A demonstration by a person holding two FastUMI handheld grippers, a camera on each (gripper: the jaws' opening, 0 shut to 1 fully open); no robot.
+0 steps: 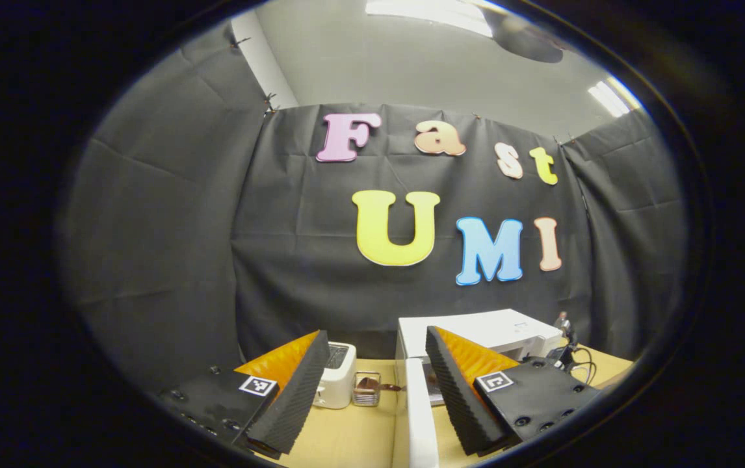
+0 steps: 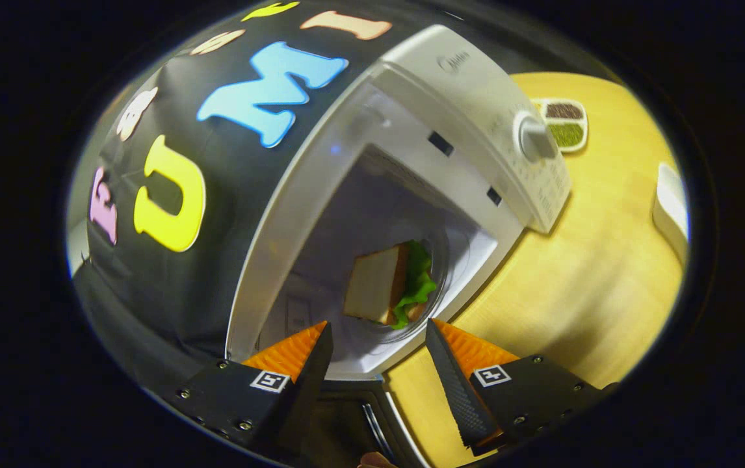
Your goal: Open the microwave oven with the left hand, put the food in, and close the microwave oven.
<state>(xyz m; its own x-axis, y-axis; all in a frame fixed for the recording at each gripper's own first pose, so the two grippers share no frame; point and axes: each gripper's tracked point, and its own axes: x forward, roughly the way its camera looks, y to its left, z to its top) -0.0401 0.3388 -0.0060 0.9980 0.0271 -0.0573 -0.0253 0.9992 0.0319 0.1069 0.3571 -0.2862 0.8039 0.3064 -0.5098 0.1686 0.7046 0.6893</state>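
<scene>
The white microwave (image 2: 450, 84) stands with its cavity open, and the view is tilted. A sandwich (image 2: 389, 283) of bread and green lettuce lies inside on the glass turntable. My right gripper (image 2: 378, 324) is open just in front of the cavity, holding nothing. The dark-windowed door (image 2: 353, 416) swings out below, between its fingers. In the left gripper view the microwave (image 1: 476, 328) is low and ahead, its door (image 1: 419, 403) seen edge-on as a white strip. My left gripper (image 1: 376, 333) is open, and the door edge runs between its fingers without being touched.
A white toaster (image 1: 337, 374) and a small glass holder (image 1: 367, 389) stand left of the microwave on the wooden table (image 1: 346, 435). Cables (image 1: 574, 357) lie to its right. A divided dish (image 2: 564, 123) and a white object (image 2: 671, 201) sit beyond the control dial (image 2: 535, 138).
</scene>
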